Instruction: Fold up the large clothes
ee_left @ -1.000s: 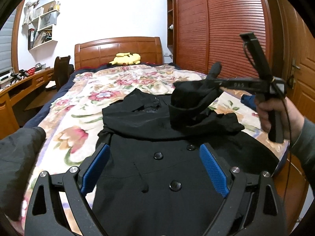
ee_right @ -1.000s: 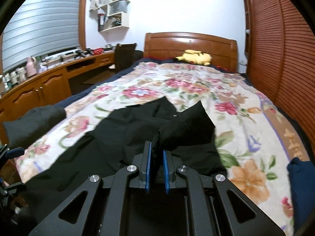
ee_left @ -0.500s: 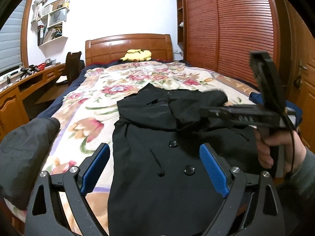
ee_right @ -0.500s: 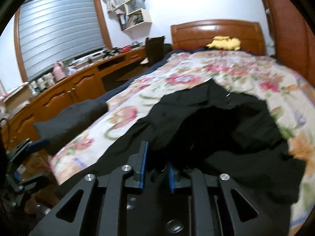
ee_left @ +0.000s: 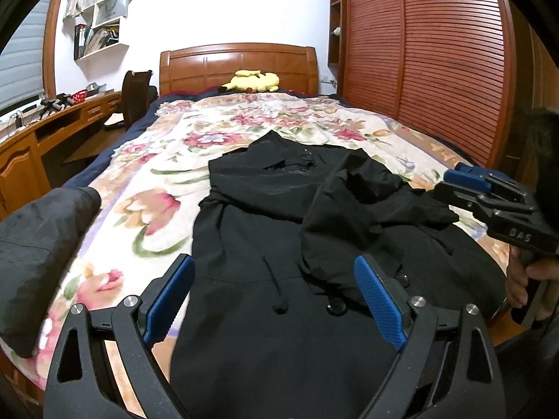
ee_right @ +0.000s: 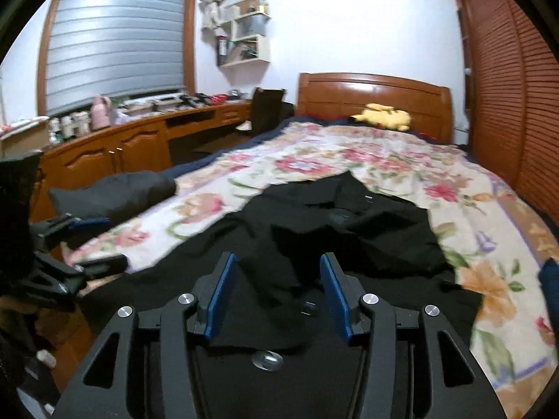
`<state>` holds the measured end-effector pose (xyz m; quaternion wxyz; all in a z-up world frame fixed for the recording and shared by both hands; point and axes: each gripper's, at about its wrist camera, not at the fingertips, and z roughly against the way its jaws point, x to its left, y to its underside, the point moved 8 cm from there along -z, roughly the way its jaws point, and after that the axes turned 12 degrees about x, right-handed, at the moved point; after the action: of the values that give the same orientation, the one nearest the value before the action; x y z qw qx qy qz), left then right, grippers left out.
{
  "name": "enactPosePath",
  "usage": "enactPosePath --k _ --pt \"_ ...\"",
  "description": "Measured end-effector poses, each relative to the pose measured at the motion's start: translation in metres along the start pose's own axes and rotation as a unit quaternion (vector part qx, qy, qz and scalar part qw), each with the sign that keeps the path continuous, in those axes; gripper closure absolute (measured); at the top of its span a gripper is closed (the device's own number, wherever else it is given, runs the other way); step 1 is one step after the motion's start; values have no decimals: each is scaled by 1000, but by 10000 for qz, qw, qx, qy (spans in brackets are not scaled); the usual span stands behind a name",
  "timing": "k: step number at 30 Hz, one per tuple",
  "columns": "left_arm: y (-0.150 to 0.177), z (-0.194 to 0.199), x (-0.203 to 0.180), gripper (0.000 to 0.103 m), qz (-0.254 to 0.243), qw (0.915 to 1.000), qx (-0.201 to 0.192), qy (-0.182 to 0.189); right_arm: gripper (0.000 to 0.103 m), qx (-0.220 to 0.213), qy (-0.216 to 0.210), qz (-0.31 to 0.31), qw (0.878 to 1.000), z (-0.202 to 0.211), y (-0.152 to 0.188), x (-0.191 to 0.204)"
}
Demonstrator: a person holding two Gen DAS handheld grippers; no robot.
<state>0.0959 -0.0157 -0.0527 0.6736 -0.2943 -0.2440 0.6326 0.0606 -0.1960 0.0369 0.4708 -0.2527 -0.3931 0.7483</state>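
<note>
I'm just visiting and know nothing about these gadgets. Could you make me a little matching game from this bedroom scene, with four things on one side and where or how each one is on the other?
Things:
1. black coat
2. yellow plush toy
3. right gripper
4. dark chair

Places or states:
A. by the wooden headboard at the far end of the bed
B. spread on the floral bedspread, one sleeve folded across its front
C. at the desk, left of the bed
D. open, nothing between its blue pads

Pairs: 1-B, 2-A, 3-D, 4-C
</note>
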Motion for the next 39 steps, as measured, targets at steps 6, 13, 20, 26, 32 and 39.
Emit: enactPosePath --k 6,13,20,26,32,39 --pt "-3 -16 -22 10 -74 9998 139 133 51 508 687 -236 9961 -30 8 -68" --pt "-3 -40 -59 10 -278 9985 324 347 51 748 783 -721 9915 -51 -3 -116" --pt "10 -75 -97 27 -554 9935 807 573 51 699 732 -837 9913 -50 3 -109" --pt "24 -94 -106 59 -732 9898 1173 340 51 638 664 -939 9913 -38 25 -101" --pt "31 -92 -98 100 -907 9886 1190 145 51 647 682 -987 9907 -42 45 -91" --pt "9 -69 -36 100 -635 9935 860 -387 51 667 704 -926 9910 -43 46 -88"
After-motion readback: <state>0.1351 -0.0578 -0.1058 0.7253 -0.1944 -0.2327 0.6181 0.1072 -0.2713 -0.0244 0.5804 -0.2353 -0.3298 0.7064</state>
